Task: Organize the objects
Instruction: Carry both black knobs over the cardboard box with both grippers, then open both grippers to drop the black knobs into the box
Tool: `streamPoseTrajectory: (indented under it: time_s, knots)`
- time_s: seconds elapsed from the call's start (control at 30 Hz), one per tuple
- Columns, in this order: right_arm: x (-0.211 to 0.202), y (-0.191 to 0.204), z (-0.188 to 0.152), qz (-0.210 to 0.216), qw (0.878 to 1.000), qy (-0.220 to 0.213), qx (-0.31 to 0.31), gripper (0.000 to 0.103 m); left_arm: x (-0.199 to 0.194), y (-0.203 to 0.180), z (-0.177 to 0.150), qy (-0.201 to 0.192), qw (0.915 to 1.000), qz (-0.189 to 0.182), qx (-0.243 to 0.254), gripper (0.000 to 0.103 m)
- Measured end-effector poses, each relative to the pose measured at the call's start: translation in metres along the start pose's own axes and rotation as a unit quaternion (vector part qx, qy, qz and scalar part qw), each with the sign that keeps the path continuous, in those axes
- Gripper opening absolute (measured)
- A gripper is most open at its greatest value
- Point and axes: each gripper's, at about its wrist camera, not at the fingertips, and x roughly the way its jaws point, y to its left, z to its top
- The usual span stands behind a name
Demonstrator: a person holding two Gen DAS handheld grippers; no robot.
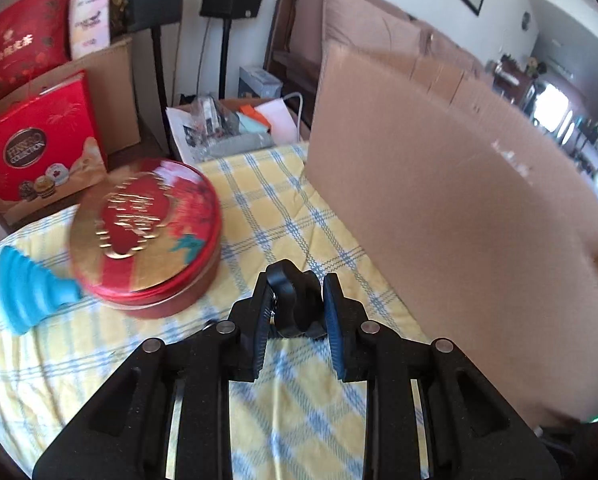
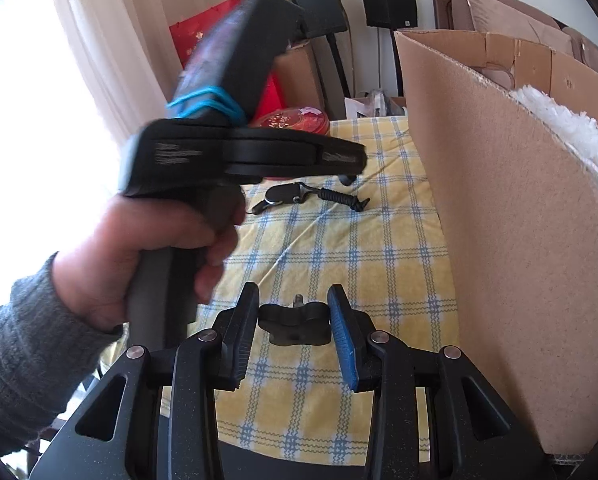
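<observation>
Beside the cardboard box on the checked tabletop, the left tongs were clamped on a black knob and the right tongs on another black knob, each apparently needing lifting over the box wall next

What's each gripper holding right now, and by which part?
Each holds a black lobed plastic knob across its lobes: left gripper grips one, right gripper another.

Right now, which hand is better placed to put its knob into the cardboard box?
Right, probably: the right tool grips a black knob beside the cardboard box; the left tool is farther from it.
</observation>
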Motion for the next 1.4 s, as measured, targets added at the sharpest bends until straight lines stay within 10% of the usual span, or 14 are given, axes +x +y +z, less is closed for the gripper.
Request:
streamPoseTrajectory:
  time_s: [0.6,1.4]
  knots:
    - [-0.047,0.015,0.026,0.013,0.998,-0.055,-0.015,0.036,-0.125,0.012,-0.022,-0.052,0.9981,-0.024,-0.025,0.023]
    - [-0.154,-0.041,0.064,-0.044,0.989,-0.143,0.02,0.036,-0.157,-0.086,0.006,-0.077,0.9902,-0.114,0.027,0.023]
